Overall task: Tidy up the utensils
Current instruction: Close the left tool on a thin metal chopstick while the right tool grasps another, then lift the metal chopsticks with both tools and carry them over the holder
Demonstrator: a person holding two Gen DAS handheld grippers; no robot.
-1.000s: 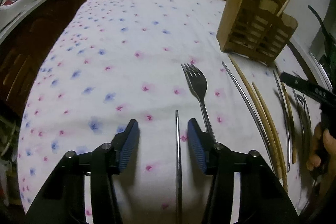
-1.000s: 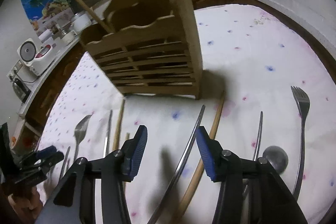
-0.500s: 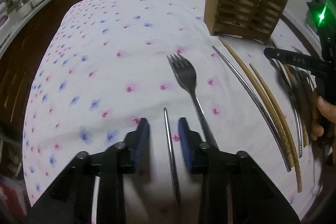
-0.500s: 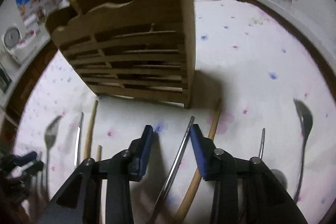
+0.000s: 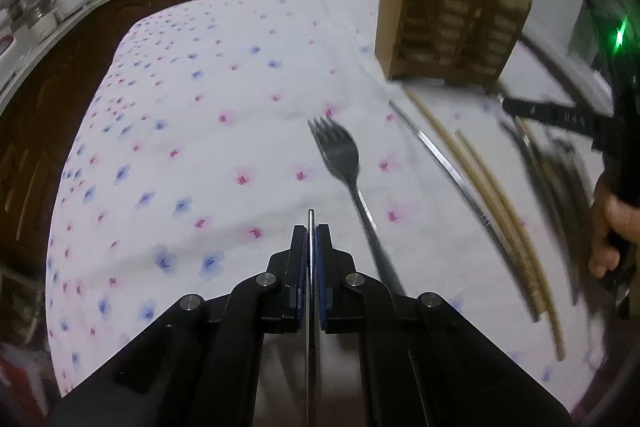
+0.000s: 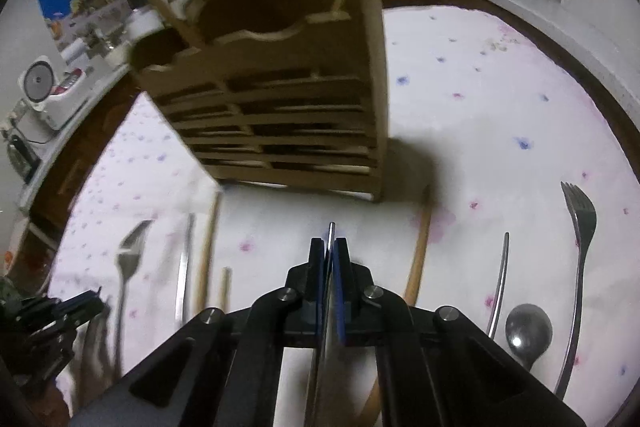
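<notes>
Utensils lie on our flowered cloth before the wooden caddy; our left gripper and right gripper each pinch a metal chopstick (jaws just closed).

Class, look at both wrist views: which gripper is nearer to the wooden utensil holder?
Right. The right gripper sits just before the wooden utensil holder; the left gripper is farther back, the holder off to its right.
</notes>
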